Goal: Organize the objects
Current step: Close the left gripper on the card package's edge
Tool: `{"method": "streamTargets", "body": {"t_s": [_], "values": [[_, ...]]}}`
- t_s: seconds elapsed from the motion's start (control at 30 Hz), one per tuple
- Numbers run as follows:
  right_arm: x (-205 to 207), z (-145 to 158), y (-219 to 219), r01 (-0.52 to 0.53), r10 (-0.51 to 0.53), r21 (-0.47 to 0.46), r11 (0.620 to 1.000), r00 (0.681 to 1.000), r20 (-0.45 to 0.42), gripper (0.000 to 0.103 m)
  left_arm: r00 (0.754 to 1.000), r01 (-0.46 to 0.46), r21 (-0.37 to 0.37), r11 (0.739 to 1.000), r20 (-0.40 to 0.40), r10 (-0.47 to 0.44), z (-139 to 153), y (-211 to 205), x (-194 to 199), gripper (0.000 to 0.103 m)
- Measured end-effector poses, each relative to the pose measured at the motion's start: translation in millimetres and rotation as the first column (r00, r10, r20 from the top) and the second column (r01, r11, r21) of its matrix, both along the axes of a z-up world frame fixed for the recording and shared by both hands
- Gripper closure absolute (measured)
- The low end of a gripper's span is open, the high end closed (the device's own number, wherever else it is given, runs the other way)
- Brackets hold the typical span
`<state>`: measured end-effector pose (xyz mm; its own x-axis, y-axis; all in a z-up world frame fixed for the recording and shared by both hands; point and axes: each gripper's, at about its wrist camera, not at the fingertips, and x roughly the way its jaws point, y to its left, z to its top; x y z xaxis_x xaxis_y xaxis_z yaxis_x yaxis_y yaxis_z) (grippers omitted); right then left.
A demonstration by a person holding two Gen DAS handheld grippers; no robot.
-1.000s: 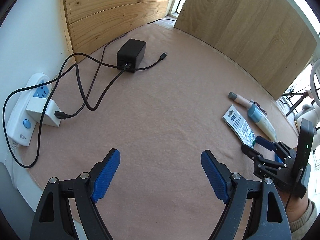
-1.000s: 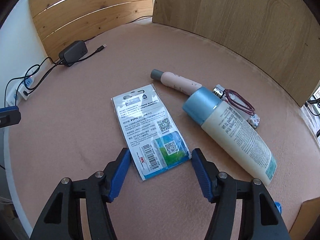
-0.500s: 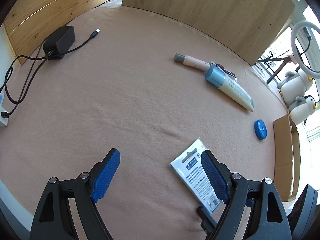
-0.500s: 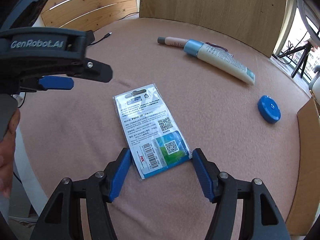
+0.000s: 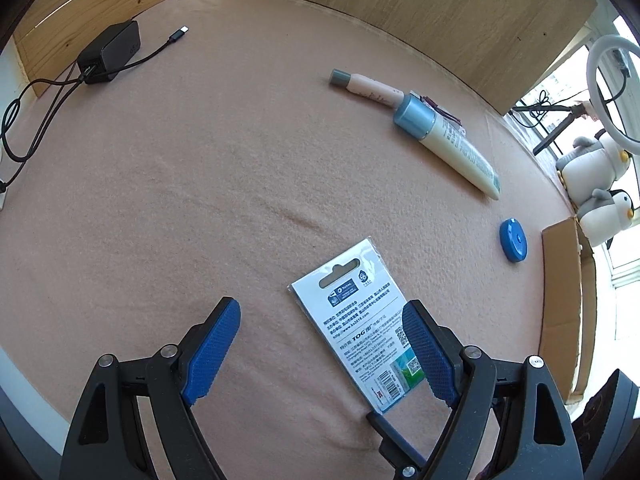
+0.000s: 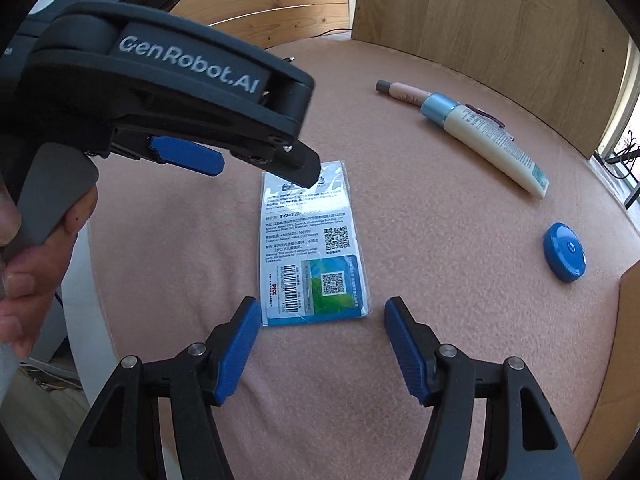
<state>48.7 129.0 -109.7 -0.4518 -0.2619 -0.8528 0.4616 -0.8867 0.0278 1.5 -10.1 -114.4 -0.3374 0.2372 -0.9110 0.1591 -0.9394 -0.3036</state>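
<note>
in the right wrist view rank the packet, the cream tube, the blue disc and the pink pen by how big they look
1. Packet, though it lies nearest the camera.
2. Cream tube.
3. Blue disc.
4. Pink pen, partly hidden behind the tube and farthest, so disc versus pen is unsure.

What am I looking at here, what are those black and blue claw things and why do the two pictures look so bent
Those claws are two hand-held grippers, one in each of a person's hands; no robot arm is involved. Each carries a wide-angle camera looking along its fingers, which bends the picture.

One picture comes from the left gripper, the other from the right gripper. Both are open and hold nothing. The right view also shows the left gripper from the side, hanging over the packet's far end.

On the tan cloth lie a flat printed packet, a cream tube with a blue cap, a pink pen-like stick, a blue round disc and a black charger with cables.
</note>
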Motion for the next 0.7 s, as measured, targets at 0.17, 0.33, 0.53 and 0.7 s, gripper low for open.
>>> {"method": "streamTargets", "body": {"t_s": [0.17,0.33,0.53,0.7], "values": [[12.5,-0.7,-12.0,0.056,-0.056,0.014,0.998,0.998,-0.025,0.052,1.000,0.010,0.018,1.000,0.025,-0.010,-3.9,10.4,-0.2,0.017],[20.7,-0.7,-16.8,0.102,-0.101,0.018,0.995,0.994,-0.046,0.052,0.998,0.055,0.031,0.998,0.040,-0.056,-5.7,27.5,-5.6,0.018],[28.0,-1.0,-17.7,0.121,-0.119,0.019,0.992,0.990,-0.078,0.053,0.995,0.084,0.004,0.996,0.059,-0.084,-6.4,33.0,-12.0,0.019],[32.4,3.2,-19.2,0.127,-0.125,0.013,0.992,0.985,-0.120,0.053,0.995,0.068,0.025,0.997,0.076,-0.070,-6.5,26.9,-14.2,0.019]]}}
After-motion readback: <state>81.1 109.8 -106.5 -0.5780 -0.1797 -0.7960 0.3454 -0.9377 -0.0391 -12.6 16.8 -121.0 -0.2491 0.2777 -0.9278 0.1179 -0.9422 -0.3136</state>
